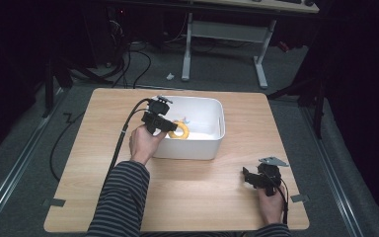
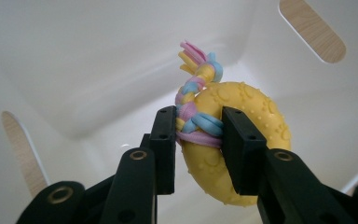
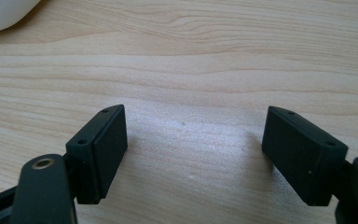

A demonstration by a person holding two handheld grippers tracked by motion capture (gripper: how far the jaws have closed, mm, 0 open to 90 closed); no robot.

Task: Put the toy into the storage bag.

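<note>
Left hand-held gripper (image 2: 198,140): closed on the yellow ring toy (image 2: 235,140), one jaw on either side of the ring's band where the braided rope (image 2: 196,95) wraps it; seen from above, the same hand-held gripper (image 1: 169,126) reaches over the near wall of the white bin (image 1: 218,143).

Ring toy: a knobbly yellow ring held between the jaws, directly ahead of the left hand-held gripper and inside the bin; whether it hangs clear of the bin floor or rests on it cannot be told.

Rope: pink, blue and yellow braid knotted round the ring, its frayed end pointing up and away from the jaws.

Long axis: the ring stands roughly on edge in the grip, its hole facing sideways across the jaws, with the braid running upward beyond the fingertips.

Right hand-held gripper (image 3: 193,154): jaws spread wide with nothing between them, resting low over bare bench (image 3: 214,60); from above, it (image 1: 249,177) sits well apart from the bin, toward the person's own side.

Nearer hand: the left, already gripping the toy; the right lies far off to the side.

Deciding relation (judged): the toy lies ahead of the left jaws and within the bin walls, so the coming move, whether release or lift-out, turns on clearance above the bin floor and rim.
</note>
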